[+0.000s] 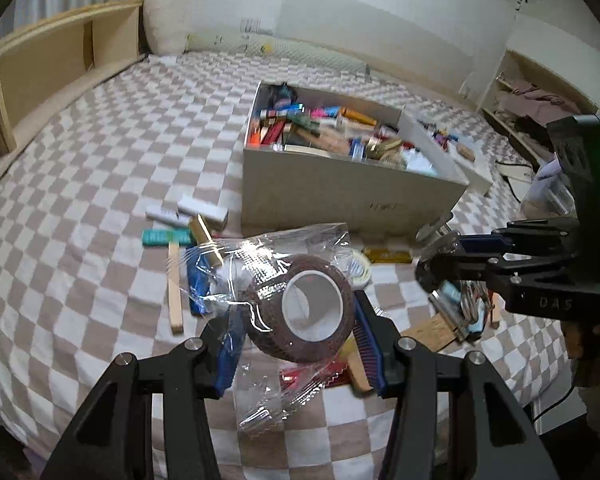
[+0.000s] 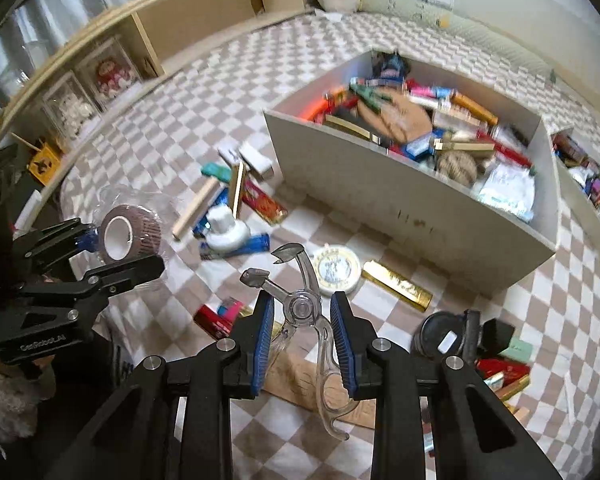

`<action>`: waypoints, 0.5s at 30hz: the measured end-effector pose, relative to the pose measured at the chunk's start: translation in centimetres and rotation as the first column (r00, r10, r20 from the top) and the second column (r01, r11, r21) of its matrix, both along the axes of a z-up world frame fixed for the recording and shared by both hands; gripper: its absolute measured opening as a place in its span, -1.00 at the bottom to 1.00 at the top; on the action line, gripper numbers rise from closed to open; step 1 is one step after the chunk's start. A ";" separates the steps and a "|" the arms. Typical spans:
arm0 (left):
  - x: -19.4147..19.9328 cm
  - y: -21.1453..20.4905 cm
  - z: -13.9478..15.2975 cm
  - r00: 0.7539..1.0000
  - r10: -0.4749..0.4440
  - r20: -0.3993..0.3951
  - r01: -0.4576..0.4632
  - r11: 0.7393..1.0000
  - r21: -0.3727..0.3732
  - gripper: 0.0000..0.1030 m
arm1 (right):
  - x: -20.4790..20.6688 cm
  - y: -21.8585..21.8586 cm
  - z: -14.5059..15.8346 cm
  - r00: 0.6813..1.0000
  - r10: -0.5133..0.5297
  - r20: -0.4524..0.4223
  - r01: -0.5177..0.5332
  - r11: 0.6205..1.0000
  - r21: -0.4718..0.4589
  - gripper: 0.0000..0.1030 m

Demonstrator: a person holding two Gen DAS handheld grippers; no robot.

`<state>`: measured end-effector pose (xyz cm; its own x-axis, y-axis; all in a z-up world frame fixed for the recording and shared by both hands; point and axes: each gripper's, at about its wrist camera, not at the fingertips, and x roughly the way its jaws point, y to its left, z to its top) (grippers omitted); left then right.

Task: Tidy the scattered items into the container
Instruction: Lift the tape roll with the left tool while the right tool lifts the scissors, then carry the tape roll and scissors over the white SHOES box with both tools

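Observation:
My left gripper (image 1: 300, 332) is shut on a brown bandage roll (image 1: 320, 280) wrapped in a crinkled clear bag, held above the checked bedspread. The right wrist view shows that gripper (image 2: 124, 246) with the roll (image 2: 140, 224) at the left. My right gripper (image 2: 302, 340) is shut on a clear plastic clip tool (image 2: 300, 304), whose tips point toward the box. The tool (image 1: 436, 232) also shows in the left wrist view, in the right gripper (image 1: 440, 258). The white container box (image 2: 400, 208), heaped with small packets, stands just beyond both grippers.
On the bedspread lie a gold bar (image 2: 396, 284), a round tin (image 2: 334, 270), a wooden stick (image 2: 194, 210), a blue tube (image 2: 244, 246), red packets (image 2: 264, 200) and a cardboard piece (image 2: 296, 380). A second box (image 2: 580, 208) stands at the right and a wooden shelf (image 1: 60, 64) at the left.

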<state>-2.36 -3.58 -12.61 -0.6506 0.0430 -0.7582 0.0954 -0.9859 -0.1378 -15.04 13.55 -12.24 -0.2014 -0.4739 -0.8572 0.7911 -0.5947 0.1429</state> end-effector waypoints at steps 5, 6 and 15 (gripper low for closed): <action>-0.5 -0.3 2.2 1.000 -0.002 -0.020 0.002 1.000 0.005 -0.02 | 0.4 0.1 2.8 0.999 0.004 -0.051 -0.006 0.999 -0.040 -0.41; -0.7 -0.5 2.7 1.000 -0.001 -0.018 0.001 1.000 0.023 -0.02 | 0.4 0.2 3.4 0.998 0.003 -0.063 -0.006 0.999 -0.046 -0.41; -3.2 -0.1 7.0 0.999 -0.029 -0.023 0.030 0.999 0.044 -0.02 | -0.9 0.8 7.5 0.990 -0.051 -0.133 0.037 0.994 -0.107 -0.41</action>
